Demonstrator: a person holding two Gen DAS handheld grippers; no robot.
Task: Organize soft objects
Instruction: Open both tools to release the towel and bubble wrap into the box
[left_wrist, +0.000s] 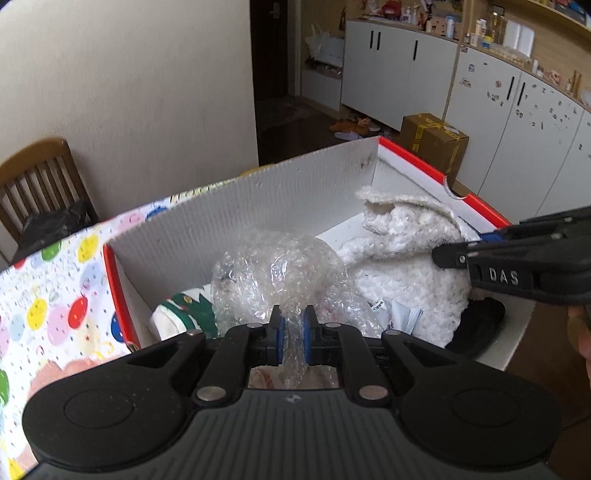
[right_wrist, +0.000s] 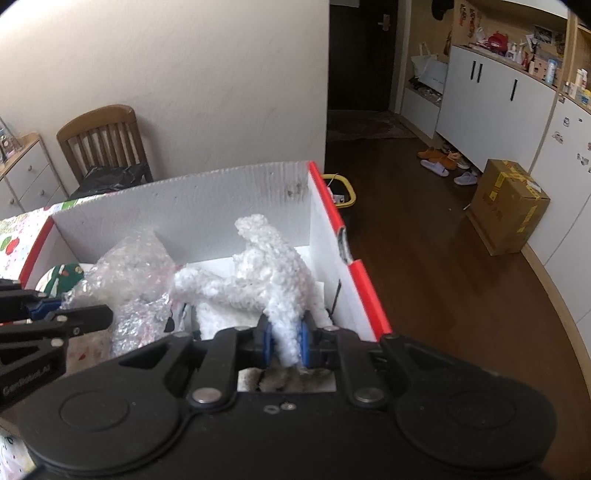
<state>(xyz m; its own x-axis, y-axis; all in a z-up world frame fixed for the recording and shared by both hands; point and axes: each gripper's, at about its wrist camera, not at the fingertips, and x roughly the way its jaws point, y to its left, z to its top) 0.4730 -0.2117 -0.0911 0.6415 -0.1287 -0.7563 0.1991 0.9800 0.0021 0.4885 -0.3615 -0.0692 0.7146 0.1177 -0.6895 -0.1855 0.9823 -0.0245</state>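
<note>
Your left claw (left_wrist: 291, 334) is clamped on a twisted neck of the bubble wrap bundle (left_wrist: 280, 277), which sits inside the white box (left_wrist: 229, 218) (red-edged, on the patterned counter (left_wrist: 55, 295)). Your right claw (right_wrist: 283, 341) grips the fluffy white garment (right_wrist: 266, 273), which is also in the box, beside the bundle.

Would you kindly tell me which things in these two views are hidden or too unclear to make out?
- Left wrist view: what the bubble wrap holds; the crinkled plastic blurs it.
- Left wrist view: the dark item under the white fluffy garment; mostly covered.
- Right wrist view: the box floor near the camera; the right gripper blocks it.
- Right wrist view: the left gripper, cut off by the edge.
</note>
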